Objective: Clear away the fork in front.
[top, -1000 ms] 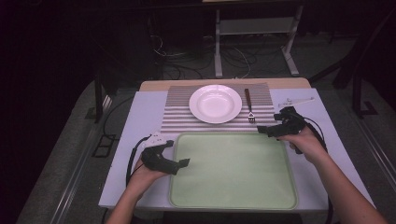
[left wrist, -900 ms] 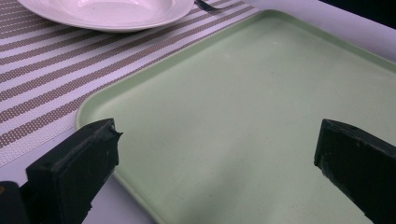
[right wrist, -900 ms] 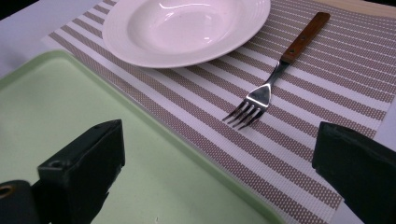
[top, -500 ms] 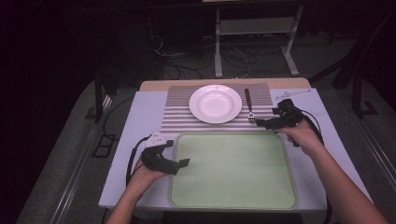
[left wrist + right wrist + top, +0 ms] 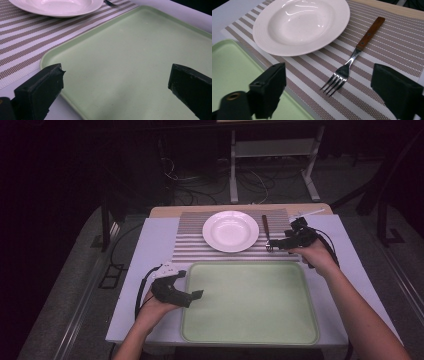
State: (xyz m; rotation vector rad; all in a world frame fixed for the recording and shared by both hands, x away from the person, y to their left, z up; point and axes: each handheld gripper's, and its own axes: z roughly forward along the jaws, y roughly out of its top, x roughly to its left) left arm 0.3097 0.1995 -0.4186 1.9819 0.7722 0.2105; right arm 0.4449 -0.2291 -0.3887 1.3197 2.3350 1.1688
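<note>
Here, right gripper (image 5: 278, 245) fingers apart and closing over the fork (image 5: 352, 60), nothing clamped; left gripper (image 5: 196, 294) fingers apart

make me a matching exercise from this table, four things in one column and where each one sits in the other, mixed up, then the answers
Things:
1. plate
2. fork
3. tray
4. left gripper

Places:
A. on the striped mat, just right of the plate
B. over the tray's left edge, jaws open
C. middle of the striped mat
D. on the near half of the table, in front of the mat

Pairs: 1-C, 2-A, 3-D, 4-B
</note>
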